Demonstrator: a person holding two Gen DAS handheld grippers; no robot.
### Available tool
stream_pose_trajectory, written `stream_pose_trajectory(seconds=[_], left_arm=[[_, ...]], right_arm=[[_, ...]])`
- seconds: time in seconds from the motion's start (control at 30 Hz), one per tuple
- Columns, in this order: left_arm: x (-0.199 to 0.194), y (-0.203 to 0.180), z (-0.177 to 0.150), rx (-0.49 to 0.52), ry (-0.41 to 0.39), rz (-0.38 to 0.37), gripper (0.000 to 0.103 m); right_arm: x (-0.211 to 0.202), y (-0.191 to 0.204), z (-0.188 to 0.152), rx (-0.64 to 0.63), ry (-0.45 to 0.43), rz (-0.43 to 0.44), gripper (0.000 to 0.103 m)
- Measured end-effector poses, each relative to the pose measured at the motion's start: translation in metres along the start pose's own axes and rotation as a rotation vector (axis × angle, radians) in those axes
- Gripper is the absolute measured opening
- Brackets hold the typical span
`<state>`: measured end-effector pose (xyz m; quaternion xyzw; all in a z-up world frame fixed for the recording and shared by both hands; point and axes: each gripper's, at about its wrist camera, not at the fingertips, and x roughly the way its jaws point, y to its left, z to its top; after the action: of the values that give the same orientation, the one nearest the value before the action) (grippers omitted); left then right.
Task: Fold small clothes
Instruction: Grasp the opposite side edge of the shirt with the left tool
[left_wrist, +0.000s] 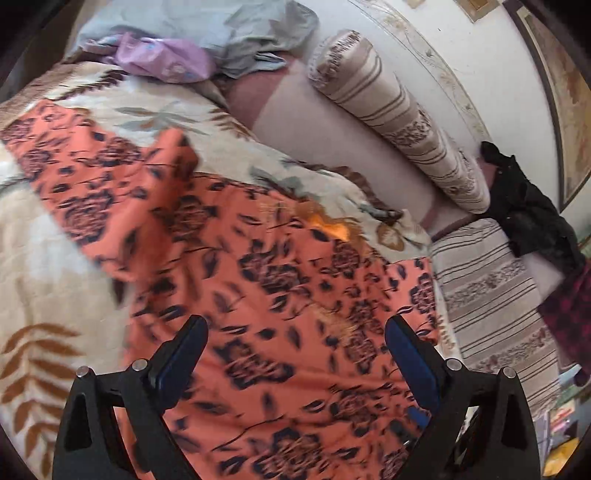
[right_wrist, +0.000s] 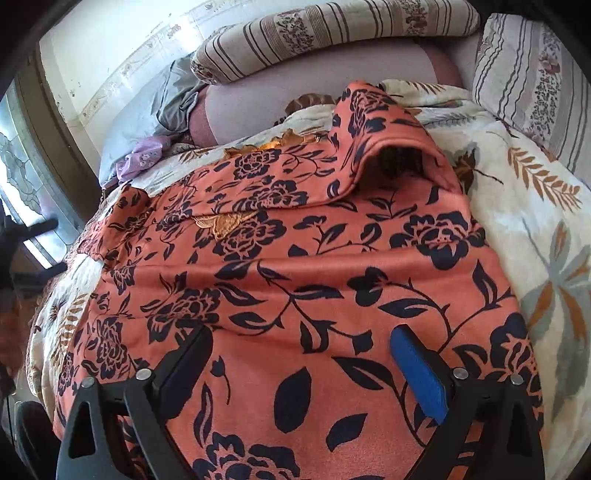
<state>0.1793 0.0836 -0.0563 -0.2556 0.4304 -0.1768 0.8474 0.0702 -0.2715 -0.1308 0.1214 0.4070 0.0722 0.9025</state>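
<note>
An orange garment with dark navy flowers lies spread on a cream leaf-patterned blanket. In the left wrist view a sleeve-like strip of it runs up to the left. My left gripper hovers over the cloth with its jaws wide apart and nothing between the pads. In the right wrist view the same garment fills the middle, its far part folded over with a raised flap. My right gripper stands open above the near part of the cloth, its blue pad bare.
Striped bolster cushions line the white wall behind the bed. A grey and lilac heap of clothes sits at the far end. A black garment lies by the striped cushion. A window is at the left.
</note>
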Motion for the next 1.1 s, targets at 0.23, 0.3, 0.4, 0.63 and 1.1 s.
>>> stream_pose_trajectory(seconds=[0.23,0.3,0.4,0.63,1.1], left_arm=[[0.12,0.01,0.028,-0.203,0.125,0.0,0.094],[0.13,0.016,0.025,-0.234,0.125,0.03,0.093],[0.135,0.01,0.024,-0.199,0.109,0.042,0.093],[0.129,0.009,0.034,-0.163,0.094,0.169,0.007],[0.084,0.047,0.002,-0.073,0.013,0.337,0.009]], right_arm=[[0.004,0.001,-0.002,-0.016,-0.005,0.003,0.101],[0.005,0.002,-0.002,-0.022,-0.002,0.005,0.102],[0.006,0.002,-0.002,-0.02,-0.001,0.012,0.102],[0.008,0.004,-0.001,-0.024,0.003,0.003,0.102],[0.005,0.0,-0.001,-0.003,-0.01,0.028,0.102]])
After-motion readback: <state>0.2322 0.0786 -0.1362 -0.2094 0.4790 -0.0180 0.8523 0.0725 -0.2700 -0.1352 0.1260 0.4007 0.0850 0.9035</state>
